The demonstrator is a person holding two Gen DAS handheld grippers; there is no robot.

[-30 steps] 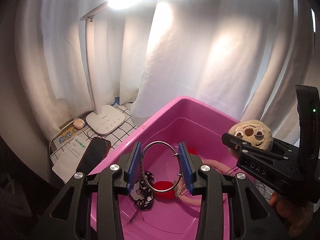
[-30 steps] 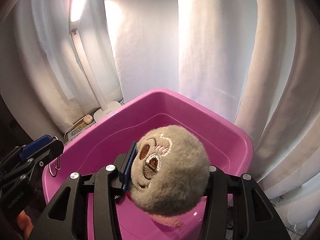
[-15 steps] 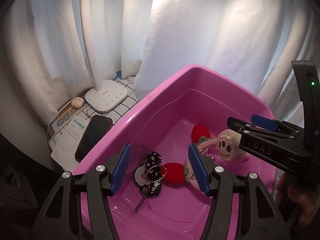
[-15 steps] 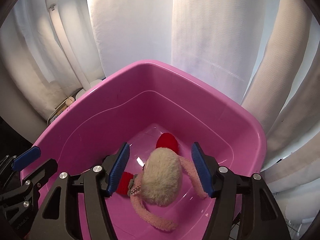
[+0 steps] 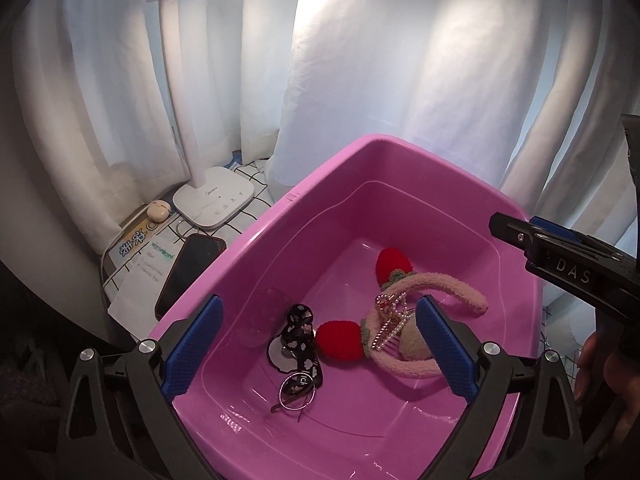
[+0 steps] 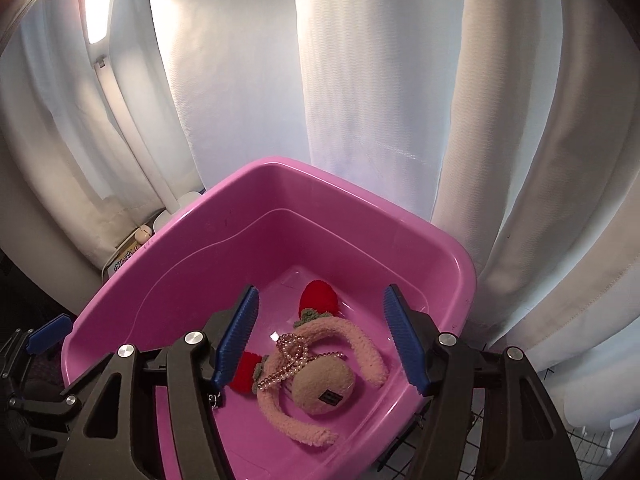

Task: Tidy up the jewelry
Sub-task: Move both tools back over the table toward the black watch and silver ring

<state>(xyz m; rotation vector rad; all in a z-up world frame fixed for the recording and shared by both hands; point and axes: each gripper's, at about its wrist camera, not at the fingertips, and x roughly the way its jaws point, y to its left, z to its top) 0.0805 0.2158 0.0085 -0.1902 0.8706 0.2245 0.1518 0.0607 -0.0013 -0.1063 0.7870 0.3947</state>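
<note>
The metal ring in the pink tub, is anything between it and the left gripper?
Nothing visible. The metal ring lies on the pink tub floor, partly over the black patterned strap. The left gripper, jaws opening and empty, is above it with only open air between.

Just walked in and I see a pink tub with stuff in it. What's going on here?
A person is sorting accessories into a pink tub with two handheld grippers. Both hang over it, holding nothing. The left gripper is opening its fingers above a metal ring lying on a black patterned strap. The right gripper is open above a plush ball, a pink headband with red strawberries and a pearl chain.
</note>
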